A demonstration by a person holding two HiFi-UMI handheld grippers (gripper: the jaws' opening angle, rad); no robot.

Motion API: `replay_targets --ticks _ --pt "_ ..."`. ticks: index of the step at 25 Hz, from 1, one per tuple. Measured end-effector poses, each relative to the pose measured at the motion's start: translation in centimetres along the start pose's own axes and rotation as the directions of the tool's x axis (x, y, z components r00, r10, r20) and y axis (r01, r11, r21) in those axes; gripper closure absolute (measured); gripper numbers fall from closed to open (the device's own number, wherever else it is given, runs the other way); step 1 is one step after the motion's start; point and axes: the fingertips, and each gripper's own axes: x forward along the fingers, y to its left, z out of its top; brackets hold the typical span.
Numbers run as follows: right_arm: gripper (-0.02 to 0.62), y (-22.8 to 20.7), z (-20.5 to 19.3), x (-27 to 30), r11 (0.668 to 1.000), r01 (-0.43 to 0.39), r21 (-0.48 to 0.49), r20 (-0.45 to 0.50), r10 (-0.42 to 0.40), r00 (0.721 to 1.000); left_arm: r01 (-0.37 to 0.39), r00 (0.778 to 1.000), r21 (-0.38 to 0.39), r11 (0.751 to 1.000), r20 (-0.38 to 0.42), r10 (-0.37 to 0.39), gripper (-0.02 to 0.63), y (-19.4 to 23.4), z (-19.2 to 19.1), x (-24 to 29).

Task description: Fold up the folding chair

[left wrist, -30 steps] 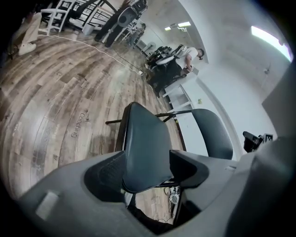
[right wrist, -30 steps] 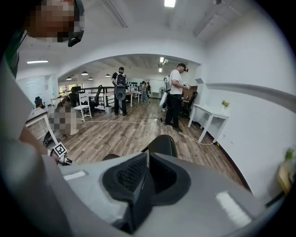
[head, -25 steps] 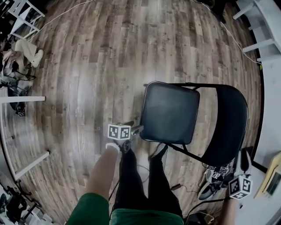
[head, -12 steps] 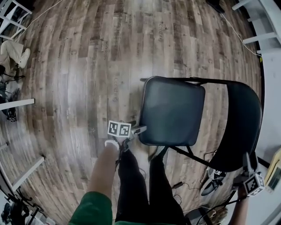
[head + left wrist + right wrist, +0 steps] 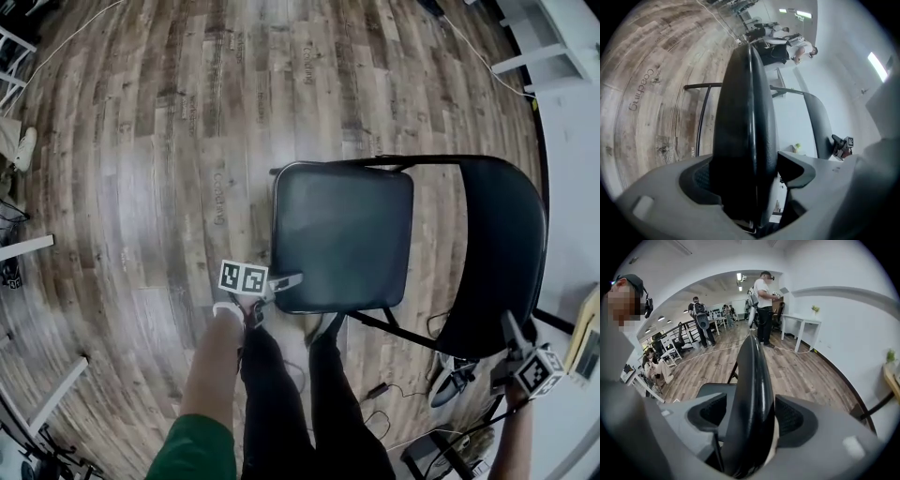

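"Are you seeing any writing anywhere?"

"Yes. In the left gripper view the word Coaching (image 5: 643, 89) is showing in pale letters on the wooden floor (image 5: 628, 47), beside the chair (image 5: 745, 117)."

"Is the head view giving anything?"

"The word is appearing twice on the floor there, faintly: one print (image 5: 217, 192) left of the seat, another print (image 5: 309, 64) farther up."

"Anything on the chair itself?"

"A tiny pale mark (image 5: 692, 151) is sitting on its frame, too small to read."

The right gripper (image 5: 751, 414) straddles the black backrest (image 5: 752, 366) edge, its jaws opening with a gap at each pad. At twelve o'clock stands a person (image 5: 764, 305) in a white shirt, at two o'clock a white table (image 5: 802, 324) on the wood floor (image 5: 806, 371)
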Motion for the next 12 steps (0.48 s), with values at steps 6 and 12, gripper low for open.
replay_targets --ticks 6,12 --pt "0.393 -2.4 -1.2 -0.8 1.000 0.005 0.007 -0.031 -0.004 0.999 -0.062 0.998 -0.001 0.998 0.013 0.062 0.219 -0.1 -0.3 0.3" --pt "0.409 -2.4 0.3 -2.1 0.998 -0.042 0.036 -0.011 0.042 0.999 -0.115 0.992 -0.004 0.993 0.047 0.115 0.219 -2.5 -0.6 0.5"
